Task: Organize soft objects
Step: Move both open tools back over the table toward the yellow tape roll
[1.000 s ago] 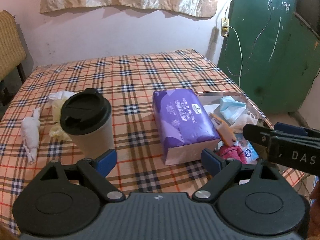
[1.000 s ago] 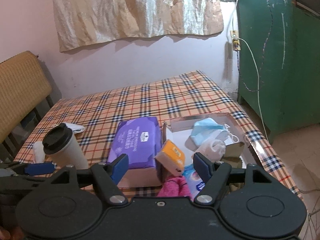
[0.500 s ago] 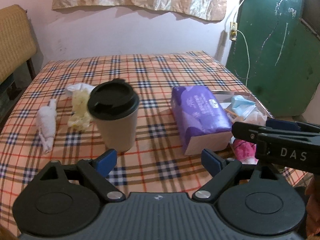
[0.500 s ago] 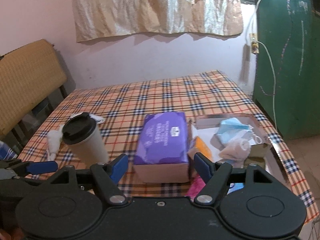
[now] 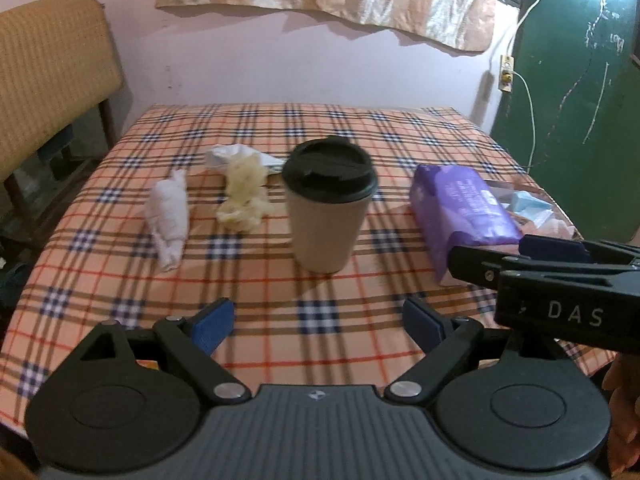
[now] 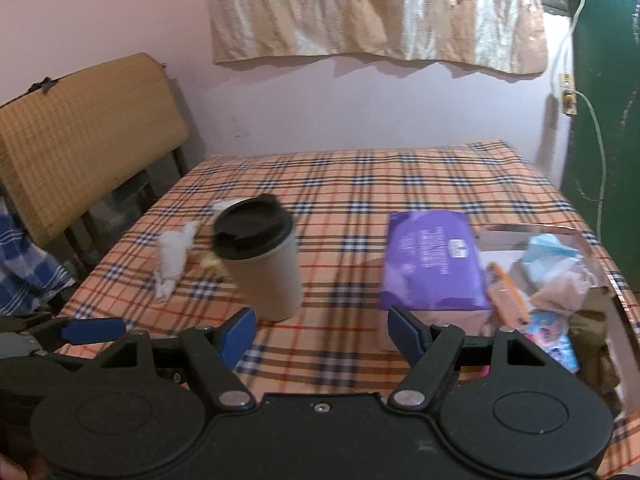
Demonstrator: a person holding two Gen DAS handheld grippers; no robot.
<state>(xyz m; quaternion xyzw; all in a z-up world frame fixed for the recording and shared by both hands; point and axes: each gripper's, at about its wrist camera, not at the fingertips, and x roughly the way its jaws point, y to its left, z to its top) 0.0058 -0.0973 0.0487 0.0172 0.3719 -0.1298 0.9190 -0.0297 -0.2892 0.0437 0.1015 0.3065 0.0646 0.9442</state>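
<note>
Both tongs apart and empty above the near edge of the checked table.

The left tongs and the right tongs grip nothing. Just ahead stands a paper cup with a black lid. Left of the cup lie a white rolled cloth and a yellowish wad. Right of the cup lies a purple tissue pack, beside a box of soft things at the table's right edge.

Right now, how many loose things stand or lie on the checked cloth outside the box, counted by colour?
White: 2, the rolled cloth and the crumpled white piece
Pale yellow: 1, the fluffy wad
Beige with black lid: 1, the cup
Purple: 1, the tissue pack
Total: 5
</note>
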